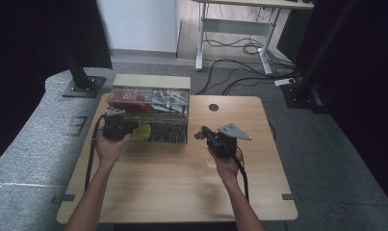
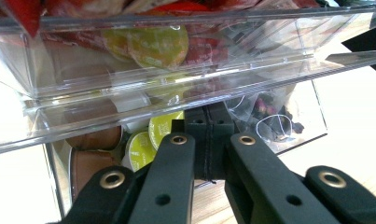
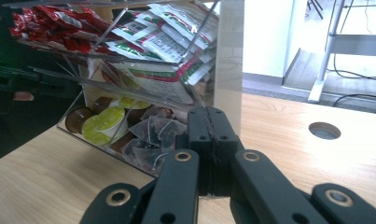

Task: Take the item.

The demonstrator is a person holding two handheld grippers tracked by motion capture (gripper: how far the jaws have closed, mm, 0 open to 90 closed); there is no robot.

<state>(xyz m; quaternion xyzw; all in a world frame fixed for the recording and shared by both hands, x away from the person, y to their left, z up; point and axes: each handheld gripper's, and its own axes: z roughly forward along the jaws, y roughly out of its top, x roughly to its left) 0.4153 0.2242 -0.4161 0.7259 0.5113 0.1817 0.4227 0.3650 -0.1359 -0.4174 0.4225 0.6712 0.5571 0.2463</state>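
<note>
Clear acrylic is what matters on this table: from the high view, a see-through organiser (image 1: 150,115) stands at the back middle of the wooden table (image 1: 182,183), red packets and white sachets in its upper tier, yellow-lidded pods and dark tea bags in the lower bins. The left gripper (image 1: 115,126) is right up against its front left corner, and the right gripper (image 1: 215,138) hangs just beside its right end, apart from it. From the left gripper view, the jaws are pressed together with nothing between them, their tips at the lip of the lower bin, where brown and green-lidded pods (image 2: 150,140) sit; whether the tips touch the plastic I cannot tell. From the right gripper view, those jaws are likewise clenched on nothing, pointing at the organiser's near corner, tea bags (image 3: 153,133) behind the wall. I'd judge the box stiff, slick and fairly light, likely to skid or tip if shoved high, so bracing it low at both ends seems wise. The pods look rigid and graspable by the rim; the sachets and tea bags are limp and best pinched at an edge.
</note>
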